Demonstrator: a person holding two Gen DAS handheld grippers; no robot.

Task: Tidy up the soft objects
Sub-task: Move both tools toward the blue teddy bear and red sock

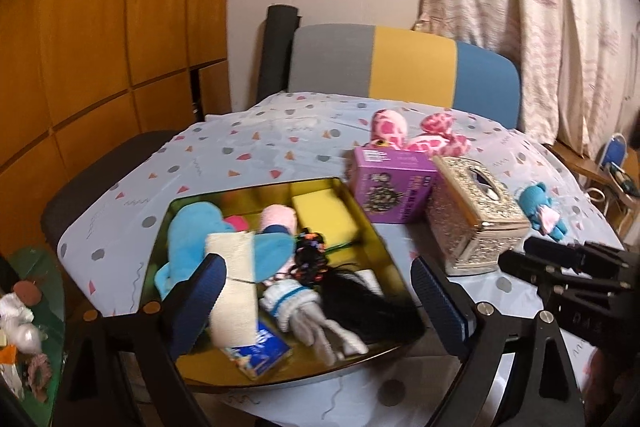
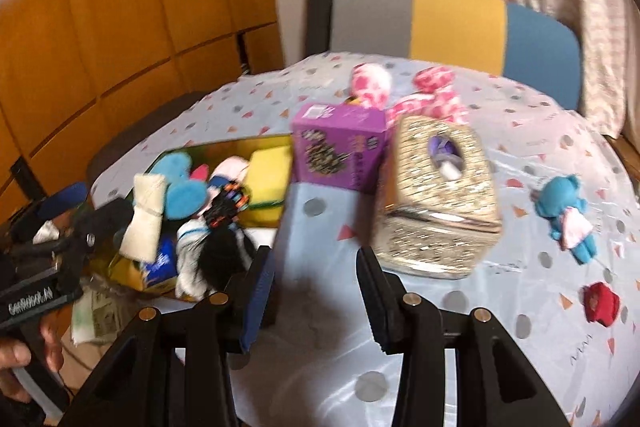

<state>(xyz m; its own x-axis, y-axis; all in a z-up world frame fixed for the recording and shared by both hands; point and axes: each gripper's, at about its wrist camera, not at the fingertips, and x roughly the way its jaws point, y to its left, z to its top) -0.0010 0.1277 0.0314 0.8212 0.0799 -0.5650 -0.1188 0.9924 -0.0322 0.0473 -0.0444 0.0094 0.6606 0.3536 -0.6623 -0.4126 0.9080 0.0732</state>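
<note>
1. Left gripper (image 1: 320, 291), bottom centre of left wrist view: jaws spread wide, nothing pinched btwn them; it hangs over the gold tin (image 1: 256, 187).
2. Right gripper (image 2: 316, 291), bottom centre of right wrist view: jaws partly apart, empty, only tablecloth (image 2: 440, 367) btwn the pads.
3. A hand (image 2: 24, 359), lower left of right wrist view, grips the other tool's handle.
4. Tin sits centre-left in left wrist view, packed w/ soft stuff: blue plush (image 1: 192, 239), cream cloth roll (image 1: 232, 287), white sock bundle (image 1: 304, 311), black hair-like piece (image 1: 360, 303), pink item (image 1: 276, 219), yellow sponge (image 1: 324, 215), blue packet (image 1: 260, 351).
5. Red soft piece (image 2: 600, 303), lower right of right wrist view, alone on cloth.
6. Small blue doll in pink dress (image 2: 568, 215), right side, lies on cloth, apart from tin.
7. Silver tissue box (image 1: 472, 211) just right of tin; purple box (image 1: 392, 183) beside it, touching or nearly.
8. Pink spotted plush (image 1: 416, 135) behind purple box.
9. Chair back (image 1: 404, 67), grey/yellow/blue, upper centre; curtain (image 1: 540, 7) upper right.
</note>
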